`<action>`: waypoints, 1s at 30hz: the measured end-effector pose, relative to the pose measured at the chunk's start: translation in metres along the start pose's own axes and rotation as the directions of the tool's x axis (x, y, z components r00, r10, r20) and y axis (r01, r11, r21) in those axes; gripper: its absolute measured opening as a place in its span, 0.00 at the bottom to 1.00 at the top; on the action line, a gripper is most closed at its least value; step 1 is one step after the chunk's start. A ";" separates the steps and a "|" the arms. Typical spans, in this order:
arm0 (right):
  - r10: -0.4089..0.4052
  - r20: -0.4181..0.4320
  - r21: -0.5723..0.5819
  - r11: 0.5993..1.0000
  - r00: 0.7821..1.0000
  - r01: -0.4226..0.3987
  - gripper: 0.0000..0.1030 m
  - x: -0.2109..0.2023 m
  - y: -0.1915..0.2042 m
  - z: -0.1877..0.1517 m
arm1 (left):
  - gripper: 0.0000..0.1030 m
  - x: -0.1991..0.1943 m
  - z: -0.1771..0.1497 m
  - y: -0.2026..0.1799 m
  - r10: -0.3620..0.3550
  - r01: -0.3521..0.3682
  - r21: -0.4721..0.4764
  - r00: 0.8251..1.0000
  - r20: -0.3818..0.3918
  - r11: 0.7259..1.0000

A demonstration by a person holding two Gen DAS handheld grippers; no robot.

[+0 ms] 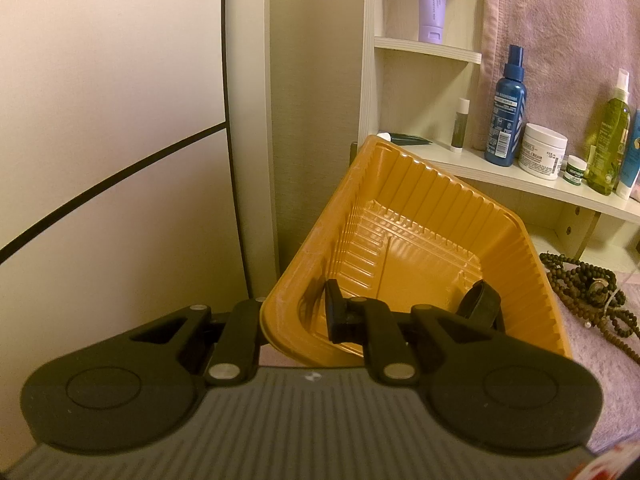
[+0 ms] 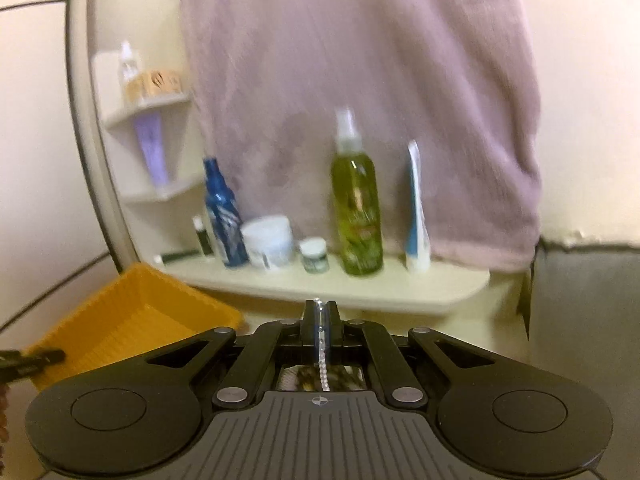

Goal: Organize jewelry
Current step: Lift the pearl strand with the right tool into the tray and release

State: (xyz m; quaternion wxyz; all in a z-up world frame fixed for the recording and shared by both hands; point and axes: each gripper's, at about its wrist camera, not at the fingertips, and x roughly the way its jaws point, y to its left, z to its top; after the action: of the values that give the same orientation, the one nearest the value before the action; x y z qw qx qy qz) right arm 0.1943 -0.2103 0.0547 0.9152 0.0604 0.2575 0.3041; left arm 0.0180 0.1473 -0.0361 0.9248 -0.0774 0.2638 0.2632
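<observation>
Left gripper is clamped on the near rim of the orange plastic tray, holding it tilted. Right gripper is closed on a thin silver chain, which hangs between its pads. Dark beaded necklace lies on the pink towel right of the tray.

Tilted orange tray open on top — reachable from above; shelf behind crowded with bottles — blocked.

One orange tray, one dark bead necklace, one sparkling chain, two spray bottles, two jars and one hanging towel.
</observation>
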 end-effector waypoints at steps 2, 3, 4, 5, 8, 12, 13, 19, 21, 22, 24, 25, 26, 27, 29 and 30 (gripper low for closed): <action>0.011 0.003 0.001 1.000 1.000 -0.011 0.02 -0.005 0.003 0.007 | 0.12 0.000 0.000 0.000 -0.001 0.001 -0.001 1.000 -0.001 1.000; 0.014 0.004 0.003 1.000 1.000 -0.014 0.02 -0.006 0.005 0.010 | 0.12 0.000 0.000 0.000 -0.002 0.002 0.000 1.000 -0.002 1.000; 0.014 0.003 0.003 1.000 1.000 -0.014 0.02 -0.008 0.007 0.012 | 0.12 0.000 0.000 0.000 0.000 0.000 0.002 1.000 -0.002 1.000; 0.015 0.001 -0.001 1.000 1.000 -0.015 0.02 -0.009 0.010 0.016 | 0.12 0.000 0.001 -0.001 -0.001 0.001 0.003 1.000 -0.003 1.000; 0.028 0.010 -0.013 1.000 1.000 -0.028 0.02 -0.013 0.018 0.023 | 0.12 0.000 0.002 -0.001 -0.005 0.005 0.003 1.000 -0.005 1.000; 0.059 0.018 -0.029 0.998 0.998 -0.058 0.03 -0.014 0.032 0.037 | 0.12 0.001 0.003 -0.001 -0.008 0.008 0.004 1.000 -0.003 1.000; 0.066 0.021 -0.035 0.997 0.998 -0.066 0.02 -0.014 0.035 0.041 | 0.12 0.000 0.003 -0.001 -0.010 0.010 0.004 1.000 -0.001 1.000; 0.175 0.049 -0.030 0.984 0.983 -0.174 0.03 -0.010 0.063 0.063 | 0.12 -0.001 0.004 0.000 -0.018 0.018 0.005 1.000 0.001 1.000; 0.228 0.062 -0.029 0.974 0.972 -0.227 0.02 -0.006 0.075 0.069 | 0.12 -0.001 0.004 0.000 -0.019 0.019 0.005 1.000 0.002 1.000; 0.256 0.071 -0.025 0.967 0.964 -0.255 0.03 -0.003 0.081 0.073 | 0.12 0.000 0.004 0.000 -0.020 0.020 0.003 1.000 0.001 1.000; 0.313 0.076 -0.019 0.950 0.947 -0.313 0.03 0.004 0.097 0.077 | 0.12 0.000 0.004 0.000 -0.020 0.020 0.001 1.000 0.001 1.000; 0.338 0.075 -0.017 0.941 0.938 -0.337 0.02 0.008 0.105 0.079 | 0.12 0.000 0.004 0.001 -0.021 0.021 0.000 1.000 0.001 1.000; 0.363 0.072 -0.018 0.932 0.929 -0.363 0.02 0.013 0.115 0.080 | 0.12 0.000 0.005 0.000 -0.021 0.021 -0.001 1.000 0.000 1.000; 0.385 0.066 -0.018 0.923 0.920 -0.385 0.02 0.019 0.125 0.080 | 0.12 0.000 0.005 0.000 -0.022 0.022 -0.002 1.000 0.000 1.000; 0.426 0.044 -0.008 0.905 0.904 -0.426 0.02 0.033 0.143 0.078 | 0.12 0.000 0.005 0.000 -0.024 0.024 -0.004 1.000 0.001 1.000; 0.437 0.036 -0.001 0.899 0.899 -0.437 0.02 0.039 0.151 0.076 | 0.12 0.001 0.005 0.001 -0.025 0.025 -0.005 1.000 0.000 1.000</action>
State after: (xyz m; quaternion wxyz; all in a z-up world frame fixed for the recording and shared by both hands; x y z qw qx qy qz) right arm 0.1799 -0.0618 0.1438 0.8277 0.1250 0.2223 0.4998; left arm 0.0205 0.1495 -0.0323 0.9279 -0.0829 0.2619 0.2522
